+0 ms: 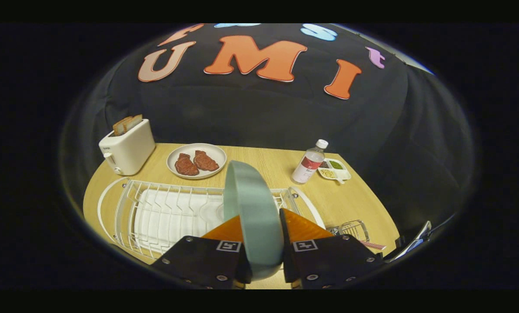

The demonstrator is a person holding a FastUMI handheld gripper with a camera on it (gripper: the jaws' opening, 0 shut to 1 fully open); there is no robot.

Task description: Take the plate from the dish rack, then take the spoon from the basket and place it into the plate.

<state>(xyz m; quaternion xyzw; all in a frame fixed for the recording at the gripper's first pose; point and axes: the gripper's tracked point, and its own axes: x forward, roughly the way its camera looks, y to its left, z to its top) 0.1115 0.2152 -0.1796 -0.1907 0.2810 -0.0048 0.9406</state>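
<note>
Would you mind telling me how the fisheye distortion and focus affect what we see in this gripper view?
In the gripper view, the fisheye bends the table's far edge and the dish rack into curves; the green plate, clamped on edge between the gripper fingers, looms large and slightly soft; the toaster and bottle beyond stay fairly sharp; lighting is even, without strong glare.

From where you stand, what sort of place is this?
It looks like a mock kitchen counter in a booth: a toaster with bread, a white dish rack, and a plate of meat on a wooden table. The gripper is shut on a green plate.
</note>
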